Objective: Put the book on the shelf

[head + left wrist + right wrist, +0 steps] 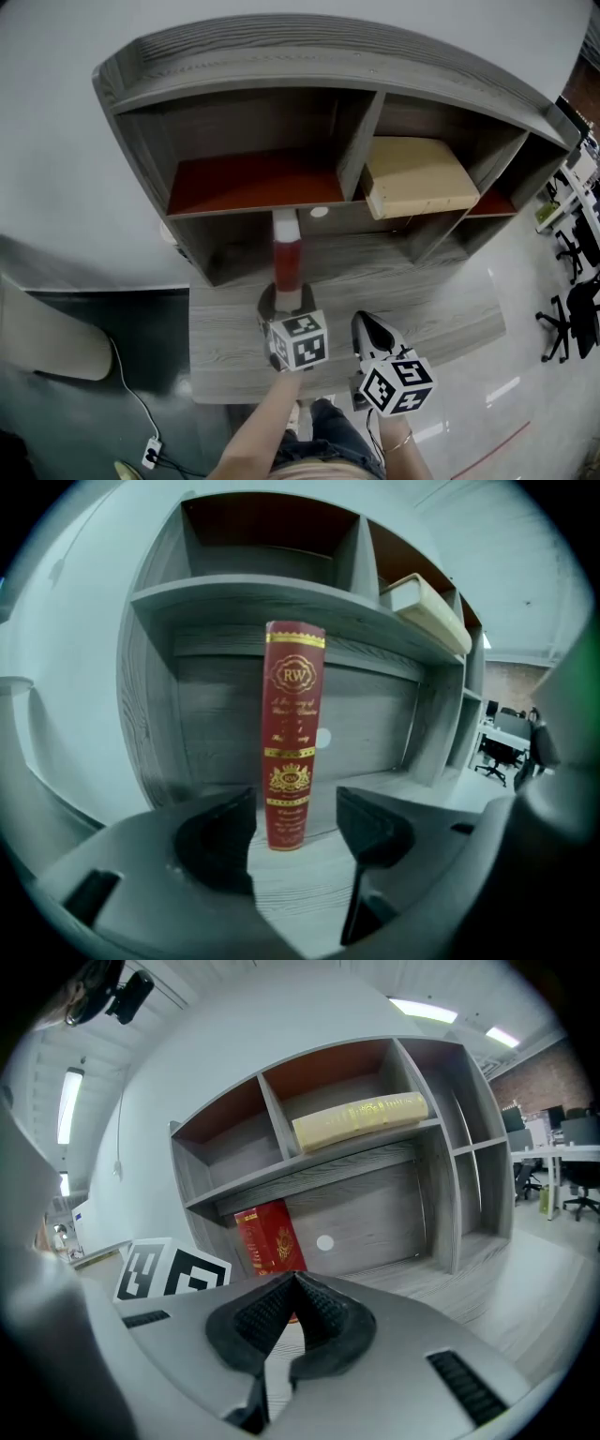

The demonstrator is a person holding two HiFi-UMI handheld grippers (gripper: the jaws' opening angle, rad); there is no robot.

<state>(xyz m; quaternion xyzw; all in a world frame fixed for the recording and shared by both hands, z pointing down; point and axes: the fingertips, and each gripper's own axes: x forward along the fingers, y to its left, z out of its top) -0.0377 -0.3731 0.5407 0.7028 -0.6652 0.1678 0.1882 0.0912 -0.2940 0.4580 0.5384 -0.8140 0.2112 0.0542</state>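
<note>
The left gripper (295, 819) is held level in front of the shelf unit (234, 70), with its jaws set wide apart and both pads clear of any object. The book (293, 733), a red volume with gold print on the spine, stands upright on the grey wood surface beyond the jaw tips, in line with the gap between them and touching neither pad. The spine faces the left gripper. The book sits in the lower bay of the unit, beneath the upper shelf board, toward the left side of that bay. The right gripper (295, 1283) is positioned just to the right of the left one, above the front part of the table (450, 328); its pads meet at the tips and nothing is between them. In the upper row, the left compartment (253, 178) has a red-brown floor. The compartment next to it holds a pale yellow box (417, 173) lying flat, with its front edge projecting past the shelf board. Office chairs (572, 309) stand on the floor at the far right.
</note>
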